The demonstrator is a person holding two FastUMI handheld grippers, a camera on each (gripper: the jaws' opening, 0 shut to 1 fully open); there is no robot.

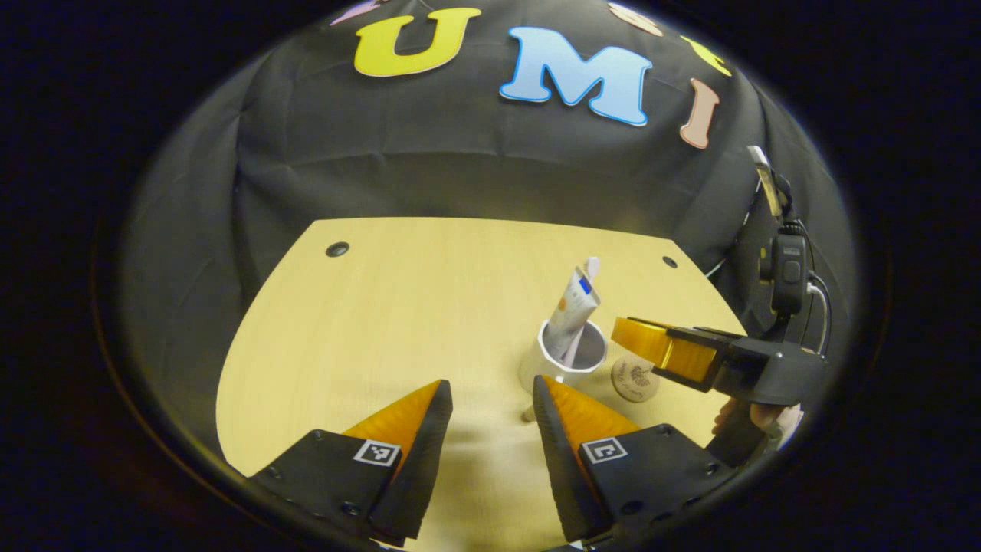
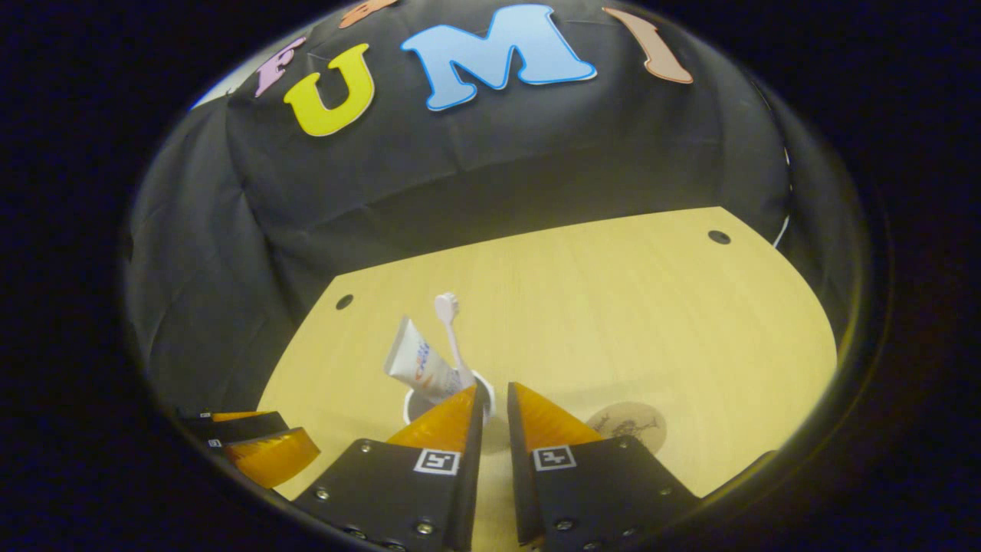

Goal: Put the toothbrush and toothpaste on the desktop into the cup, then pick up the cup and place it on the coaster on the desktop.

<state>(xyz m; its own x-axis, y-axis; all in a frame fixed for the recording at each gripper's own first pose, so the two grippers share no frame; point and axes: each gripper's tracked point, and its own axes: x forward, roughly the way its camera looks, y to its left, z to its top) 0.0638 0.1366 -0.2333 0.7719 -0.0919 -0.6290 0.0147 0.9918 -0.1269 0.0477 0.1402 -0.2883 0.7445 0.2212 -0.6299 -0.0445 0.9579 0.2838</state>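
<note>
- The toothbrush [image 2: 448,330] and toothpaste [image 2: 420,366] already stand in the white cup [image 1: 563,360], so we judge the step in hand to be gripping the cup and carrying it to the coaster [image 2: 628,425].
- The right gripper [image 2: 490,402] has its jaws almost together, at the cup's rim; we cannot tell whether they pinch the wall.
- The left gripper [image 1: 490,395] hangs just short of the cup, jaws well apart, holding nothing.
- To do this well, we should take the cup by its wall, lift it straight up, and keep it level so nothing tips out.
- The coaster lies flat on the bench [image 1: 398,307], just beside the cup.
- Both items have their long axes near upright: bristles up, the tube's flat crimped end up, leaning together.
</note>
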